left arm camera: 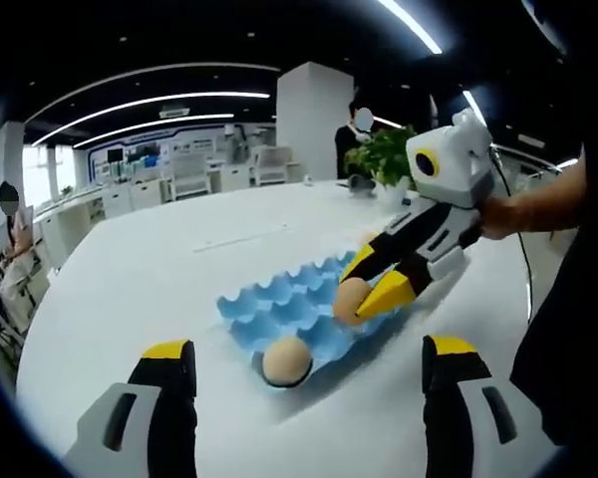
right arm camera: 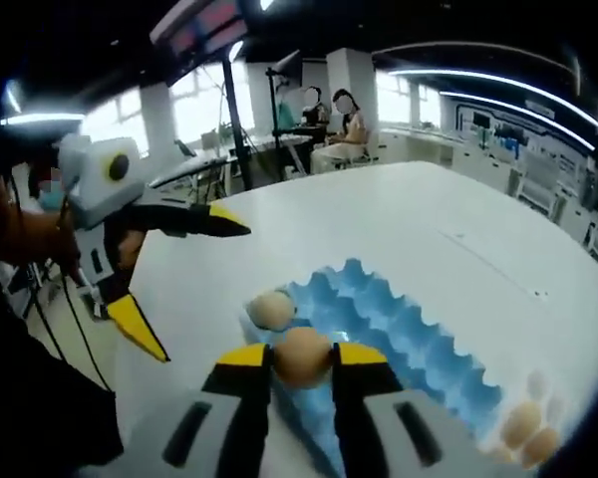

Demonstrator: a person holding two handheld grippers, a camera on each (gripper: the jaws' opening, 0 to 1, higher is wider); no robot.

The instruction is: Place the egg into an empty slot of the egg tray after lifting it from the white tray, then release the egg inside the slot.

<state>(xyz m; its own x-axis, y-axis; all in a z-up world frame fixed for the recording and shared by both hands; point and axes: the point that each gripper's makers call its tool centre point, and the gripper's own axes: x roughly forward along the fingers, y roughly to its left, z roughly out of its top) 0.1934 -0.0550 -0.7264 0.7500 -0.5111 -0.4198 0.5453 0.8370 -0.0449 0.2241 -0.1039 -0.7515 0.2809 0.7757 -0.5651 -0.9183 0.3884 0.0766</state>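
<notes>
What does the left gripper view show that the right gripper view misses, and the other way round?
Left gripper view: a leafy plant at the far side of the table, behind the right claw.
Right gripper view: a few loose eggs past the far end of the blue tray.
Shared: the white table, the blue tray, a seated egg in an edge slot, a held egg gripped by the right claw over the tray, and the left claw, open and holding nothing.

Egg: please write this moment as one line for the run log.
right gripper: shut on egg | egg: over blue tray | second egg: in corner slot | left gripper: open, idle
</notes>
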